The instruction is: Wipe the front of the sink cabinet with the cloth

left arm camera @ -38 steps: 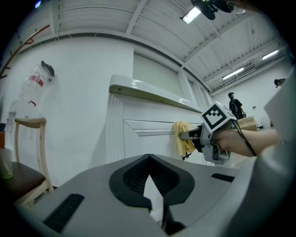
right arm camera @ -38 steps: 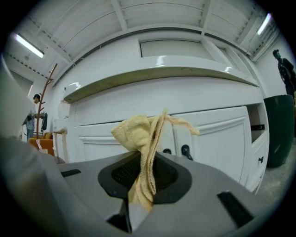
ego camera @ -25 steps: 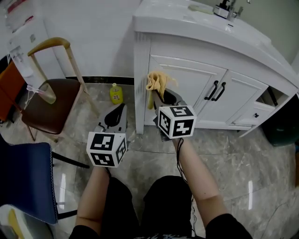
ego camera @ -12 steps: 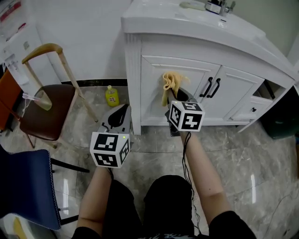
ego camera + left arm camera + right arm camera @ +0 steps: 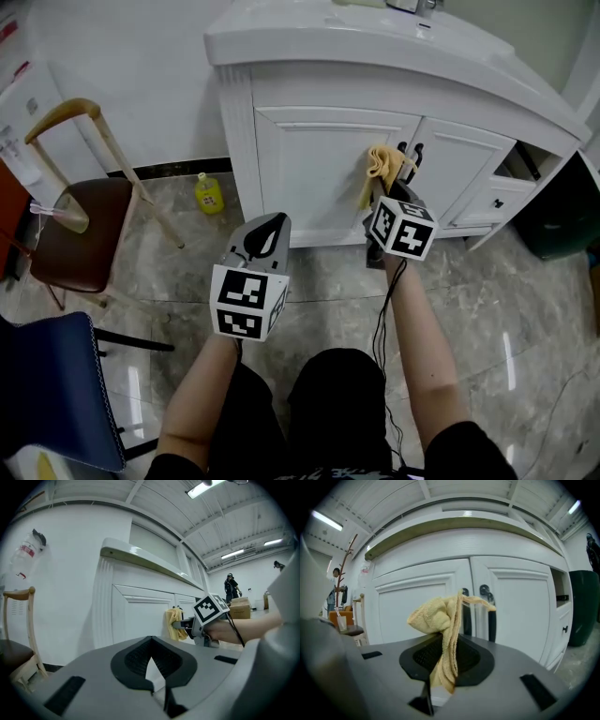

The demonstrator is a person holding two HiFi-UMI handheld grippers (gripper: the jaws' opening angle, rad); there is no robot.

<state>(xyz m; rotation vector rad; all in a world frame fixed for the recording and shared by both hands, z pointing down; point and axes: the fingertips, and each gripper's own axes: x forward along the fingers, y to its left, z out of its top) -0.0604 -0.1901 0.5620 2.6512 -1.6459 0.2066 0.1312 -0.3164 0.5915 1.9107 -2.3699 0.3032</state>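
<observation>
The white sink cabinet [image 5: 319, 159] has two doors with black handles [image 5: 485, 613]. A bunched yellow cloth [image 5: 380, 167] is against the cabinet front, just left of the handles. My right gripper [image 5: 384, 187] is shut on the cloth [image 5: 440, 634], which hangs out from between the jaws. The same cloth [image 5: 174, 623] shows beside the door in the left gripper view. My left gripper [image 5: 265, 234] hovers lower left, off the cabinet, jaws shut and empty [image 5: 149, 667].
A wooden chair [image 5: 70, 211] with a brown seat stands at the left wall. A yellow bottle [image 5: 208, 194] sits on the marble floor by the cabinet corner. A blue seat [image 5: 52, 375] is at the lower left. A dark green bin [image 5: 558, 211] stands right of the cabinet.
My right gripper has carried the cloth rightward across the left door, from near the cabinet's left edge to the handles. The left gripper drifted right a little.
</observation>
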